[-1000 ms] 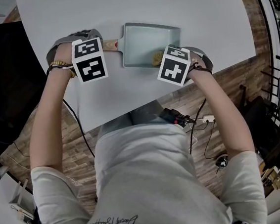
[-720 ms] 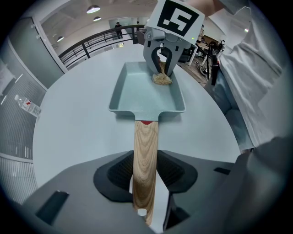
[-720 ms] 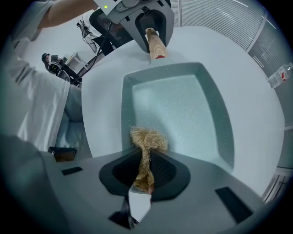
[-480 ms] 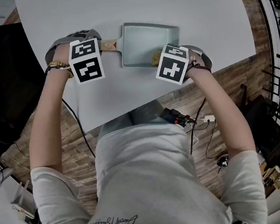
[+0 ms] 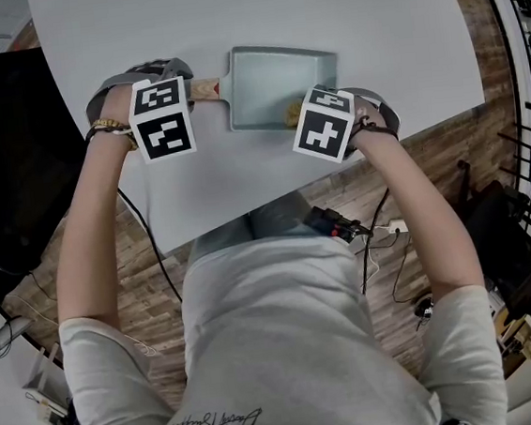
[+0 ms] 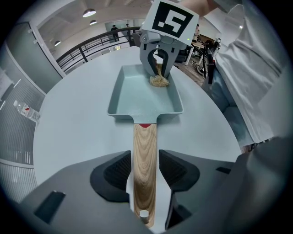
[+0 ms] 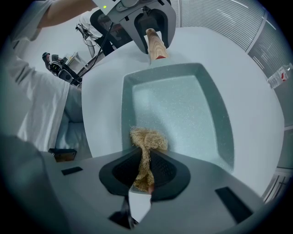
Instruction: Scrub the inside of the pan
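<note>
So the pan [image 5: 276, 88] is lying flat on the bench [image 5: 254, 10] right in front of the person, long axis running side to side. The wooden handle [image 6: 144, 155] sticks out toward their left, the basin toward their right.

The left tool [image 6: 144, 173] points straight down over that handle. Its jaws have just been opening, and now they stand wide with the handle between them and a sliver of daylight on each side. So it's straddling the handle, not pinching it.

The right tool [image 7: 145, 169] is the busy one. It's clamped tight on a scruffy tan fibre scrubber [image 7: 147, 139], and the wad pokes out below the jaws into the pan's near right corner, right up against the near wall.

What matters for the next bit, as far as I can judge: nearly all the bare pan floor lies away from the scrubber, off toward the handle end and the far wall. So the stroke wants to run along the pan's length, toward the left tool. The right hand is the only one placed to do it. With the handle loose, I'd guess the pan could skate on that smooth bench when pushed.
</note>
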Action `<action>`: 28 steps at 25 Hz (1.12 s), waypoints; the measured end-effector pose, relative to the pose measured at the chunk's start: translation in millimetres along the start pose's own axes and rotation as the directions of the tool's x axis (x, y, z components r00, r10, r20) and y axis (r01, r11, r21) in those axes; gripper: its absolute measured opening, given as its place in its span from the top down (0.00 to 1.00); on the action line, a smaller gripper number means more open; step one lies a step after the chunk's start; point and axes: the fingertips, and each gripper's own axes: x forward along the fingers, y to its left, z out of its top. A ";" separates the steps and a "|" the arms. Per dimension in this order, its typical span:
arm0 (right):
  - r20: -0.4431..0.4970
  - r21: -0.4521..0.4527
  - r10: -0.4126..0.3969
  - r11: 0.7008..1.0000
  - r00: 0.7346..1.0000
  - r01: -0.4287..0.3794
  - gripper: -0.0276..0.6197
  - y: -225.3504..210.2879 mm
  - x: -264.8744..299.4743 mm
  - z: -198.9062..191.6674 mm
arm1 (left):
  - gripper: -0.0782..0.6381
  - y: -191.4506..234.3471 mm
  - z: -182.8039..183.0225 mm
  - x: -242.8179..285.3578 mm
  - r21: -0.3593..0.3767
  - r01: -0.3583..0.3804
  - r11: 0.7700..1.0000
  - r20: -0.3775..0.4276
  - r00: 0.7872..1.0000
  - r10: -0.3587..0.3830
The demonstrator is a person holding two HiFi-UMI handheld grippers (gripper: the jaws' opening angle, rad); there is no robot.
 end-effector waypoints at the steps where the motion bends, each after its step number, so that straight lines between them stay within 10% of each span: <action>1: 0.001 0.000 0.000 1.000 1.000 0.000 0.85 0.2 -0.2 0.3 | 0.61 -0.7 0.2 -0.4 0.003 0.002 1.000 0.000 1.000 -0.002; 20: 0.079 0.062 -0.024 0.998 0.997 0.019 0.85 -4.1 -2.2 2.5 | 0.67 -6.5 17.4 -36.6 -0.081 -0.055 0.995 0.156 0.985 0.067; 28: 0.210 0.178 -0.096 0.982 0.973 0.059 0.85 -16.0 -20.0 8.4 | 0.87 -2.6 25.5 -59.5 -0.273 -0.118 0.955 0.257 0.947 0.191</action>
